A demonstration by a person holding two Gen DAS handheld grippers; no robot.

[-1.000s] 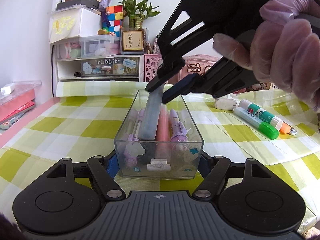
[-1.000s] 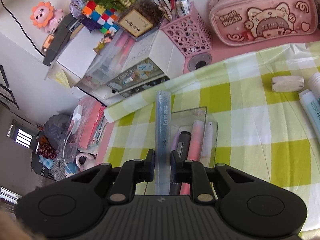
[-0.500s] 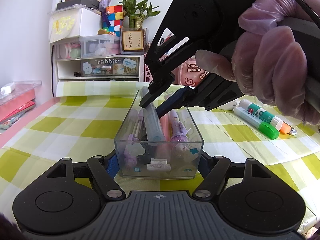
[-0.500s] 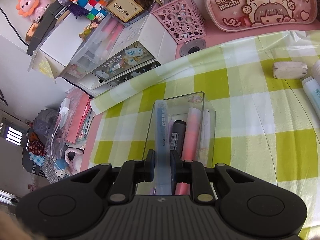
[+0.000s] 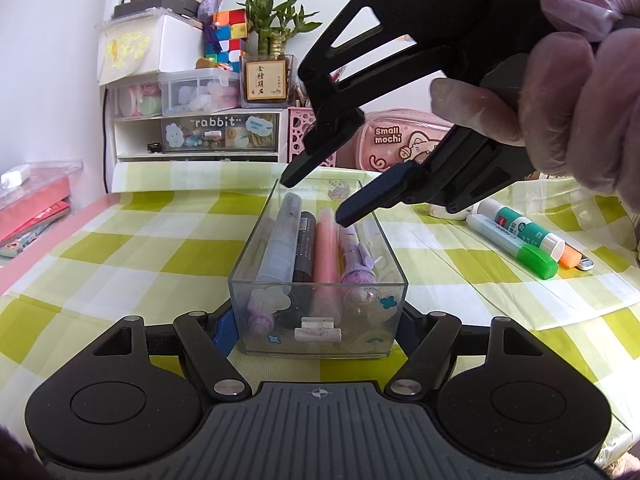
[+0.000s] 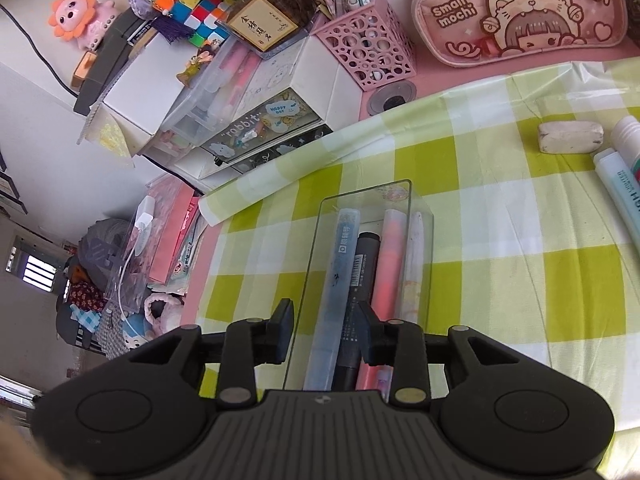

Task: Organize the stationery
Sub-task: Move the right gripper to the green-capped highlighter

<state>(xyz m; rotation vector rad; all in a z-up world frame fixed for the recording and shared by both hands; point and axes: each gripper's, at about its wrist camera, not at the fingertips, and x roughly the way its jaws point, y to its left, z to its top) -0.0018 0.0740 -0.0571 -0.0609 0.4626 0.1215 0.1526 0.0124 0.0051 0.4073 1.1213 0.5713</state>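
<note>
We see a green-and-white checked tablecloth (image 5: 120, 272) covering the desk. On it, at the centre of the left wrist view, stands a clear rectangular box (image 5: 318, 320), its near end clasped between the fingers of the left gripper (image 5: 316, 330), which press on its two long walls. Inside it, side by side and lengthwise, lie a pale blue pen case (image 5: 280, 240) at the left, a black marker (image 5: 304, 248) with a white barcode label, a pink highlighter (image 5: 326, 256) and a purple pen (image 5: 354, 258) with a cartoon cap; a whitish pen (image 6: 414, 256) lies along the right wall. Cloud and star stickers dot the front wall.

Over the box, from two o'clock, a gloved hand (image 5: 580, 92) holds the right gripper (image 5: 316, 196); its jaws are opening, and they touch nothing, with the blue case lying loose in the box below them.

At twelve o'clock sits a pink pencil pouch (image 6: 520, 12) printed "Small mochi". At eleven o'clock stands a white drawer unit (image 5: 196, 136) labelled "rabbit", with clear tubs stacked above. Beside it a pink perforated pen cup (image 6: 366, 48) holds pens. A framed card of Chinese characters fronts a bamboo plant (image 5: 276, 28).

At three o'clock two glue sticks (image 5: 516, 236) lie together, their print too small to read, with an orange-capped item just behind. A white eraser (image 6: 570, 136) lies near them.
</note>
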